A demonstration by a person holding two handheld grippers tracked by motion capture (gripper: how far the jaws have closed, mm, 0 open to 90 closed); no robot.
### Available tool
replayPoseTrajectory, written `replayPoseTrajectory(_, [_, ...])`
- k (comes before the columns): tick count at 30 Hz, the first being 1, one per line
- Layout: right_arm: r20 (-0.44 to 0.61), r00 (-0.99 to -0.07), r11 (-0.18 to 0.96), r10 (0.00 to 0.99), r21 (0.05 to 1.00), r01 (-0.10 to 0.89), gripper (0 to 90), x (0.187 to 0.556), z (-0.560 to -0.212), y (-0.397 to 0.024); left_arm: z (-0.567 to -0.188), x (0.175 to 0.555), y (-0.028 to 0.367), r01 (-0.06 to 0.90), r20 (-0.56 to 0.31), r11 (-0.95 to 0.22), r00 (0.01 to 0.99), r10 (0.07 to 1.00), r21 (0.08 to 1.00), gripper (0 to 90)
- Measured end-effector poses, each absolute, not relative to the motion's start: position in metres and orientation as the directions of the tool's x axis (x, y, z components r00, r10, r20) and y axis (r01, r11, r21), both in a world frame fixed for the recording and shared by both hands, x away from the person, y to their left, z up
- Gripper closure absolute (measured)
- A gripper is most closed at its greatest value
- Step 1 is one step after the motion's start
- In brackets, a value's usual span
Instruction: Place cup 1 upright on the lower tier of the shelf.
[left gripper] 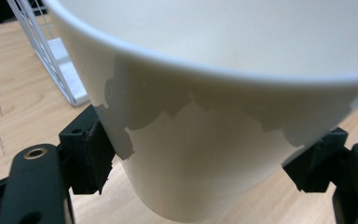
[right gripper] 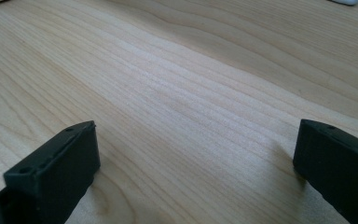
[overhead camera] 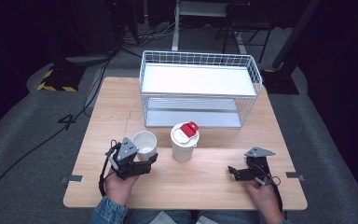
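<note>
Left gripper point(overhead camera: 145, 157) jaws clamping white cup point(overhead camera: 145, 143), lidded cup point(overhead camera: 184, 142) near

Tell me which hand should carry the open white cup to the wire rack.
Left. The left gripper is already shut on the open white cup, fingers pressing its sides. The right gripper sits open over bare table, apart from both cups and the wire rack.

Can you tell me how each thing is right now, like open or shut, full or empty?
White cup: upright, open on top, looks empty, held.
Left gripper: shut on the white cup.
Lidded cup: upright, its red flap lifted.
Right gripper: open, holding nothing, over the table.
Wire rack: upright, shelves bare.
</note>
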State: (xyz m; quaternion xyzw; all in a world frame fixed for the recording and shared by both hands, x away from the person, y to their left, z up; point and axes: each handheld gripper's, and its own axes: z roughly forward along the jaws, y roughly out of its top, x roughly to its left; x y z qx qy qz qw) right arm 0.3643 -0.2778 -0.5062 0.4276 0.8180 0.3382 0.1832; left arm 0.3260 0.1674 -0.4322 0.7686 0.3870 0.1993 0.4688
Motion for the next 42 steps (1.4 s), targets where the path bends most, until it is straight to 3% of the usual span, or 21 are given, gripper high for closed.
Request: replayPoseTrajectory(42, [-0.009, -0.559, 0.399, 0.829, 0.711, 0.579, 0.5, 0.364, -0.506, -0.277, -0.415, 0.423, 0.129, 0.413, -0.017, -0.247, 0.538, 0.843, 0.877, 22.5])
